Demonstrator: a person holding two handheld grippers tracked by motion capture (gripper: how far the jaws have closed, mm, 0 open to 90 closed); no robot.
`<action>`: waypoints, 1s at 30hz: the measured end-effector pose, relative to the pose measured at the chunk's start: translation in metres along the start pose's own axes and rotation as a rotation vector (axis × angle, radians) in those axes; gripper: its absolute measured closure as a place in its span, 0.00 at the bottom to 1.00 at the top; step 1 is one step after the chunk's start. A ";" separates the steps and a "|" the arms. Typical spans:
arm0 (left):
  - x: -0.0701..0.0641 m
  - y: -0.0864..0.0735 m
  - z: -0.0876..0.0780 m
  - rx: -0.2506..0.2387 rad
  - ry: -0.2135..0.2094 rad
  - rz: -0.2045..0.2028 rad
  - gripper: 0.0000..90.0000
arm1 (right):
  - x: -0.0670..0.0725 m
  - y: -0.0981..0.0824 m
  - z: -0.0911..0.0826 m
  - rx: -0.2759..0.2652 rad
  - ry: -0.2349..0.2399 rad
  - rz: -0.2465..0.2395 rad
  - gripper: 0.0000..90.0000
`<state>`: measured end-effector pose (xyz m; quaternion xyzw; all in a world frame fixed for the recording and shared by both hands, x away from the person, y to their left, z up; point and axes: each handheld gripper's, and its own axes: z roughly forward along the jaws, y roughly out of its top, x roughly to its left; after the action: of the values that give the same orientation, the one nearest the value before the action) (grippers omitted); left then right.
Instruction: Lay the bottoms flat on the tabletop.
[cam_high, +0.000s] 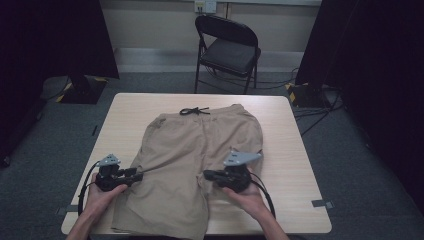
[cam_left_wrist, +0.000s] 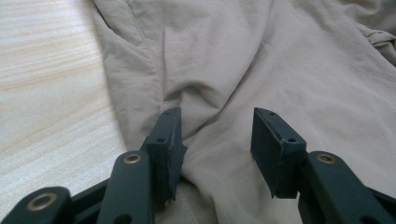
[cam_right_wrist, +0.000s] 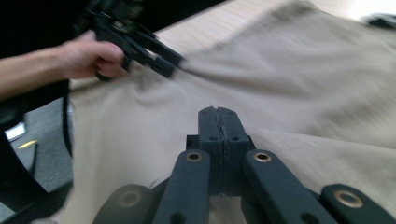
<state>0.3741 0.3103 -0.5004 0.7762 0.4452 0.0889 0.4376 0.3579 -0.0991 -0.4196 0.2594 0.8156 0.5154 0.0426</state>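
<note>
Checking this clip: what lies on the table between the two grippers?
In the high view, the tan shorts span the whole gap between the left gripper and the right gripper. Nothing else lies there; both reach in over the fabric.

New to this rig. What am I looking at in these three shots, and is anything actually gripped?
No robot arm here: a person holds a handheld two-finger gripper in each hand. The high view looks down on a wooden table with beige drawstring shorts spread flat on it. The other two pictures come from cameras riding on the grippers, looking along their fingers. The left gripper is open, its fingers straddling a fold at the shorts' edge. The right gripper is shut over the cloth; whether it pinches fabric I cannot tell.
</note>
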 end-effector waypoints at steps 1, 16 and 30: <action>0.000 0.000 0.000 0.001 -0.002 0.002 0.59 | 0.005 0.015 0.020 0.006 0.027 -0.023 1.00; -0.007 0.006 -0.002 0.012 0.007 0.017 0.51 | -0.015 0.004 0.075 0.107 0.001 0.058 0.59; -0.077 0.037 0.002 -0.065 -0.247 0.120 0.77 | -0.011 -0.064 -0.027 0.130 -0.078 0.138 0.82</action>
<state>0.3526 0.2424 -0.4541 0.7918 0.3376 0.0334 0.5080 0.3341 -0.1474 -0.4645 0.3370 0.8253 0.4526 0.0217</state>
